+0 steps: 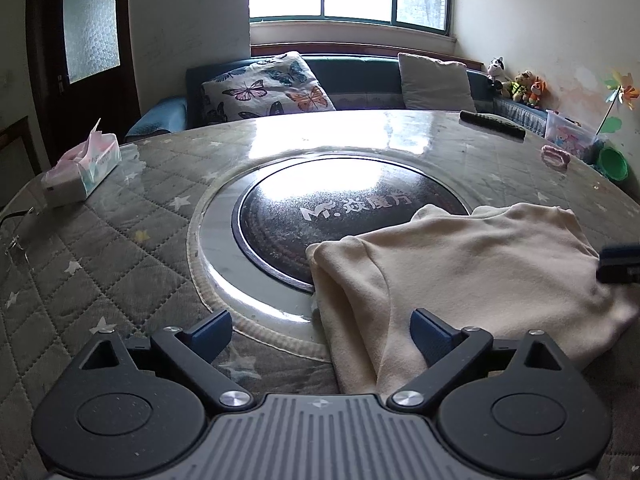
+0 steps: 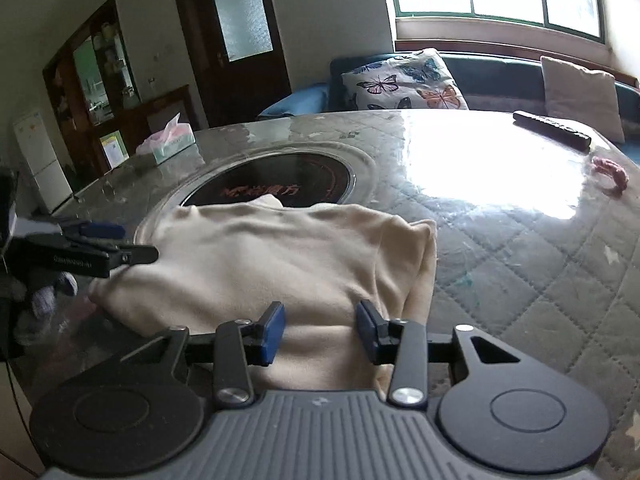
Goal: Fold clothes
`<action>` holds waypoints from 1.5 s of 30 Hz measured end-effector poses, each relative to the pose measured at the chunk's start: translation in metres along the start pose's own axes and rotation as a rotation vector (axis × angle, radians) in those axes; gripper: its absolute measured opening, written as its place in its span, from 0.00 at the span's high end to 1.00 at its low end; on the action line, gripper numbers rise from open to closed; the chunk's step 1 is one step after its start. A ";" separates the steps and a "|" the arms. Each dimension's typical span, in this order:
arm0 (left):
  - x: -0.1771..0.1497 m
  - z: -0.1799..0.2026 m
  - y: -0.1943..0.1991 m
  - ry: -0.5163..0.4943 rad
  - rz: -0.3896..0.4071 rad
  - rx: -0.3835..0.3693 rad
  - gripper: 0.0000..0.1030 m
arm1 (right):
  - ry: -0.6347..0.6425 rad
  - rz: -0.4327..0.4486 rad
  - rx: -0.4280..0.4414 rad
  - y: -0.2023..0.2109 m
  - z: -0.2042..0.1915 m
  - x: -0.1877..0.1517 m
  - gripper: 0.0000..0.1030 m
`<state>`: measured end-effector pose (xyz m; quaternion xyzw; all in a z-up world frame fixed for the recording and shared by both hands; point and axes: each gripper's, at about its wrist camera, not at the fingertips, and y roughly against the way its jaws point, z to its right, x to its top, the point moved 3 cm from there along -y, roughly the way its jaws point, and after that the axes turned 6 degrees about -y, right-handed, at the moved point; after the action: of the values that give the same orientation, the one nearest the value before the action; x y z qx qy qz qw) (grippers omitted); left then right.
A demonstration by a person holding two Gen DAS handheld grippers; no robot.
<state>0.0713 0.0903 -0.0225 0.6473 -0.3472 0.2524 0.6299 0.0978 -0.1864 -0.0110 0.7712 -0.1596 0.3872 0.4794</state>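
clearly the left gripper [image 1: 322, 334] gapes wide, gripping nothing; the right gripper [image 2: 320, 334] stands half open over the cream garment [image 2: 260, 256], pads not pinching it. lying folded at lower centre, it could slide on the glossy table [image 2: 500, 240].

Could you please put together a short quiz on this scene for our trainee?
1. True or false: the left claw has its jaws shut.
2. The cream garment partly covers: A the tissue box; B the dark round plate set in the table; C the remote.
3. What pattern is on the printed cushion?
Key: 1 false, they stand wide open; 2 B; 3 butterflies.
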 end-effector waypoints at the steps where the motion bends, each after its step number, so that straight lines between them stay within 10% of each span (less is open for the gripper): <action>1: 0.000 0.000 0.000 0.001 0.001 0.000 0.05 | 0.014 0.013 -0.010 0.000 -0.002 0.005 0.60; 15: -0.003 -0.002 0.000 0.028 -0.003 -0.010 0.03 | -0.063 -0.003 -0.093 -0.053 0.027 0.041 0.64; 45: -0.001 -0.004 0.000 0.035 -0.013 -0.029 0.02 | 0.224 -0.038 -0.079 -0.108 -0.059 0.056 0.64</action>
<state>0.0714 0.0942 -0.0225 0.6359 -0.3354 0.2546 0.6468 0.1749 -0.0759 -0.0212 0.7064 -0.1056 0.4553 0.5316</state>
